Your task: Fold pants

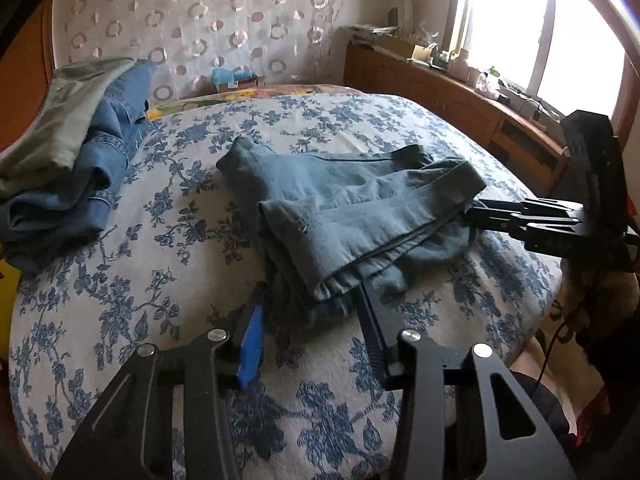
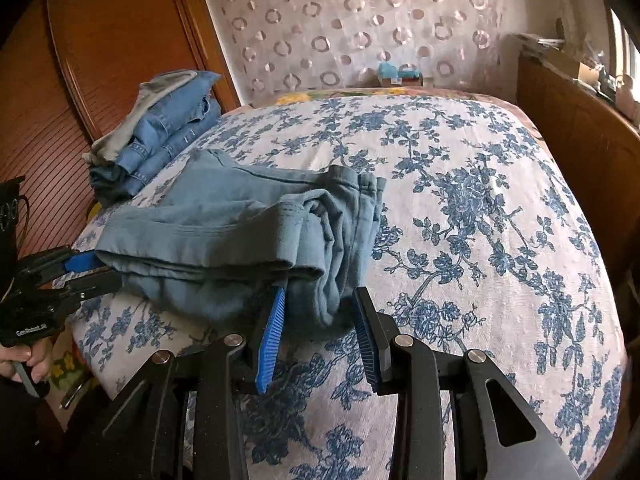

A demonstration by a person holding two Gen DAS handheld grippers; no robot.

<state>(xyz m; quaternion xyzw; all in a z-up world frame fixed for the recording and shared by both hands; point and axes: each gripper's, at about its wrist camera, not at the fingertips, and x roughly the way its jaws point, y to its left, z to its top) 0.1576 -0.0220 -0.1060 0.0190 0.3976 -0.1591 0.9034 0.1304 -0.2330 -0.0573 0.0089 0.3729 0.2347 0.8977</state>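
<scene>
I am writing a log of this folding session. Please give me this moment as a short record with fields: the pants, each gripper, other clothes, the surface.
pants: grey-blue pants, folded into a bundle, lying on the bed
left gripper: open, fingers on either side of the bundle's near edge
right gripper: open, fingers on either side of the bundle's corner
other clothes: stack of jeans and a grey garment, apart from the pants
surface: bed with blue floral cover

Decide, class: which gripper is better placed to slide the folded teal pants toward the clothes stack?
Probably the right gripper: its open jaws straddle the teal pants on the edge away from the clothes stack. The left gripper, also open, is at another edge.
</scene>
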